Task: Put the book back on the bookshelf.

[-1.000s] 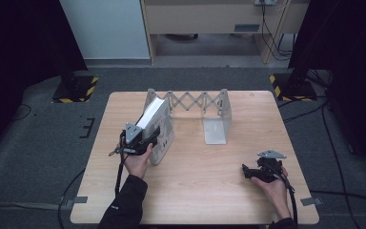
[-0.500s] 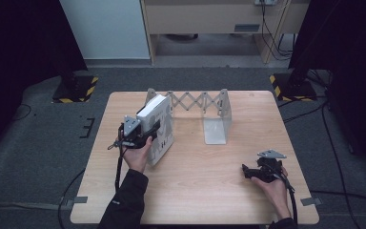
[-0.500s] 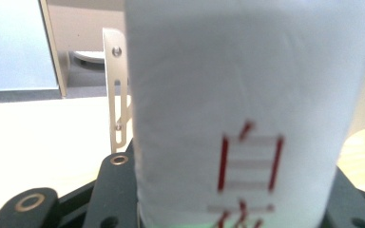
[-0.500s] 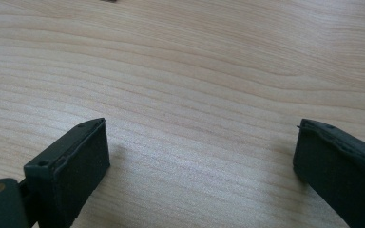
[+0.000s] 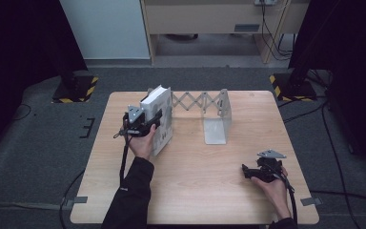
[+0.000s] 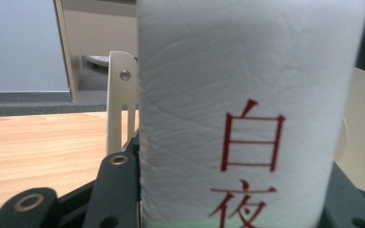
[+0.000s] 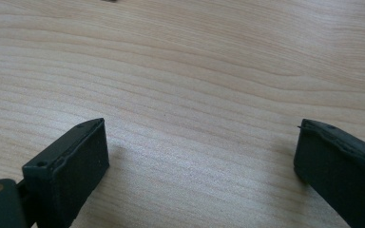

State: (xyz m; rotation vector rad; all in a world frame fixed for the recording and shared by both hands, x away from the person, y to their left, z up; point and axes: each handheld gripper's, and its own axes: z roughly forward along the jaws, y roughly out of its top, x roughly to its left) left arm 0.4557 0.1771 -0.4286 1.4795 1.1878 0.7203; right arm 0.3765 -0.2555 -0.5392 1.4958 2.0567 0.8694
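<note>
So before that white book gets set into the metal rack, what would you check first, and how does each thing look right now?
1. Left gripper clamped on the book: ok.
2. Book upright: ok.
3. Rack standing on the table: ok.
4. Rack's slot free of other things: ok.
5. Right gripper open and resting away from the rack: ok.
6. Book's bottom edge touching the table: cannot tell.

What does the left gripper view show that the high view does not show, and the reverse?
Left gripper view: red characters printed on the white book's spine. High view: the right gripper resting near the table's front right, the person's forearms, and the expanding metal bookend rack from end to end. Both: the book held in the left gripper, the wooden table, a rack end plate.
</note>
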